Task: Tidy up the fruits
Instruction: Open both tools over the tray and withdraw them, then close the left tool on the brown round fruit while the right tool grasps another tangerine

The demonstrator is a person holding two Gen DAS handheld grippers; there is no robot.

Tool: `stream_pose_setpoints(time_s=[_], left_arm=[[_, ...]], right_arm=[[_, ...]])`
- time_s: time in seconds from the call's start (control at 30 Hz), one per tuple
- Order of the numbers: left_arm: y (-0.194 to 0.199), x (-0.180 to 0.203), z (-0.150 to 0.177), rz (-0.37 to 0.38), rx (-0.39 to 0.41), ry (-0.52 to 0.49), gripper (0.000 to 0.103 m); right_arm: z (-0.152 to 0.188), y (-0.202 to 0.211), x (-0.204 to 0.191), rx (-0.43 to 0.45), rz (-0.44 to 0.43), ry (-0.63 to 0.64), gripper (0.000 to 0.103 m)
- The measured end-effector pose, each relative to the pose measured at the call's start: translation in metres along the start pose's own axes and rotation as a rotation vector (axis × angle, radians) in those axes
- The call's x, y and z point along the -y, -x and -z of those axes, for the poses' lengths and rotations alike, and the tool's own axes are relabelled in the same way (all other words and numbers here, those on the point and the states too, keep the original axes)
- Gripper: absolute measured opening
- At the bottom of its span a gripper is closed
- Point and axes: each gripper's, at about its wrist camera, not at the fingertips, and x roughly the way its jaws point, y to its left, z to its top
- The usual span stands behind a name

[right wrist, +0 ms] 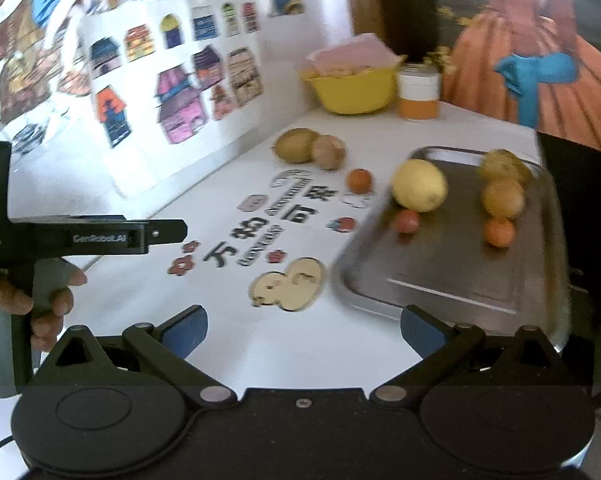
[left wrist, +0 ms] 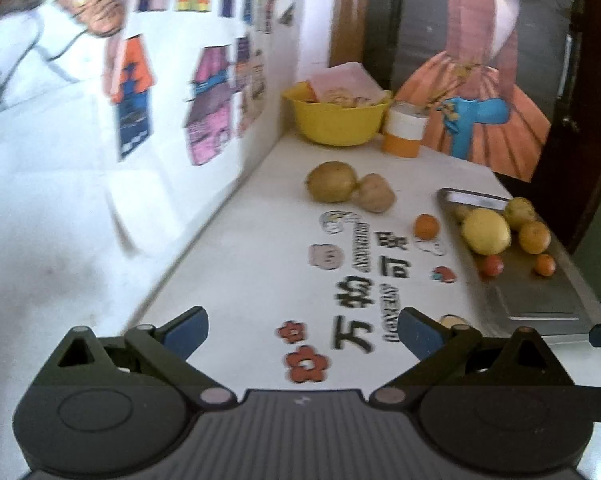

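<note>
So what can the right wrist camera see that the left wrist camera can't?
Only the right wrist view shows a hand holding the left claw from the side, the yellow duck sticker in full, and the whole metal tray.

Only the left wrist view shows the left claw from behind, open and holding nothing.

Both show the big yellow fruit on the tray, the small orange fruit and two brown fruits on the table, and the yellow bowl.

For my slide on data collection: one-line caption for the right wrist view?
Open right gripper faces a metal tray holding five fruits, three more lying on the white table.
</note>
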Motion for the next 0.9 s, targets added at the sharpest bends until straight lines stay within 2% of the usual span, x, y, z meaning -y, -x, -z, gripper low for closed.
stream_pose_setpoints(time_s=[0.27, 0.5, 0.73, 0.9], left_arm=[[-0.010, -0.014, -0.008, -0.027, -0.005, 0.009, 0.103], [-0.035, -0.007, -0.030, -0.010, -0.001, 0.013, 0.102], [-0.074, 0.013, -0.059, 0.048, 0.015, -0.002, 0.102], [-0.103, 0.028, -0.077, 0.111, 0.007, 0.030, 0.102]], right_arm=[[-0.026, -0.016, -0.015, 0.001, -0.035, 0.096, 0.102], [-0.045, -0.026, -0.008, 0.064, -0.016, 0.217, 0.102], [-0.066, -0.049, 0.011, 0.113, 0.018, 0.297, 0.102], [-0.083, -0.080, 0.029, 0.110, 0.030, 0.343, 0.102]])
